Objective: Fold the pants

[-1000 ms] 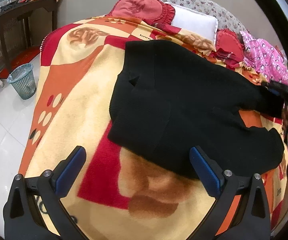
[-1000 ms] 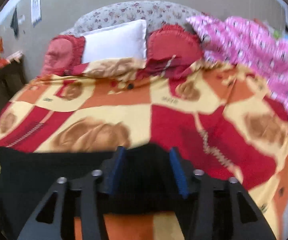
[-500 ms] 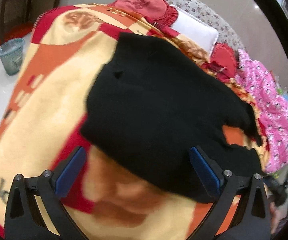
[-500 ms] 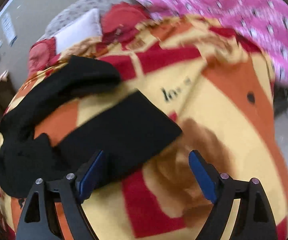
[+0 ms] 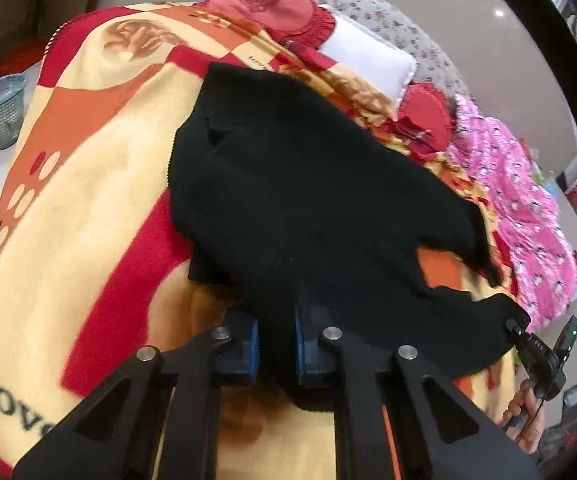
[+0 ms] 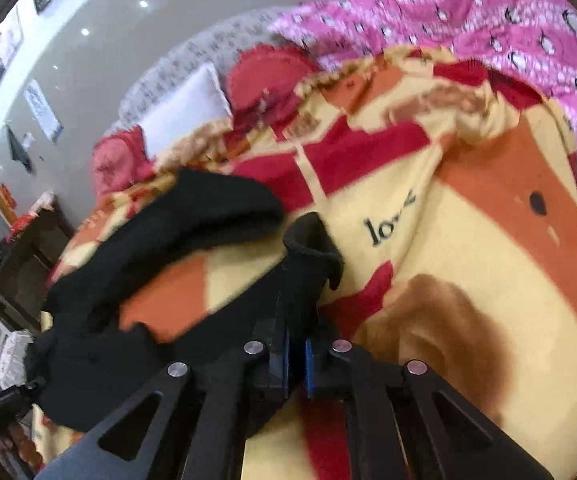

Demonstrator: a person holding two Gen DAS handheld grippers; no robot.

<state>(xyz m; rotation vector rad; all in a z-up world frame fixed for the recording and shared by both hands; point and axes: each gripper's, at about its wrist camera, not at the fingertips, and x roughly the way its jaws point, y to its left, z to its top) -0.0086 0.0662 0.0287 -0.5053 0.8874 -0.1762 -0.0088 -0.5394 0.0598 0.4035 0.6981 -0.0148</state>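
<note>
Lying spread across a red, orange and cream blanket [image 5: 88, 184] on a bed: black pants [image 5: 308, 200], waist end nearest the left wrist camera, legs trailing away toward the far right. Left gripper [image 5: 276, 344] just clamped down from wide open, blue pads [image 5: 253, 346] pinching a bunched fold at the near edge of the pants. Right gripper [image 6: 296, 356] likewise just snapped closed, pressed nearly together on a thin ridge of the same black fabric [image 6: 304, 280], a leg end curling up beyond the fingertips. Other leg arching away to the left in the right wrist view. Beyond the pants: white pillow [image 5: 368, 56], red cushion [image 5: 272, 4], pink patterned cloth [image 5: 528, 216]. Off to the left on the floor, a teal mesh bin [image 5: 2, 110].
</note>
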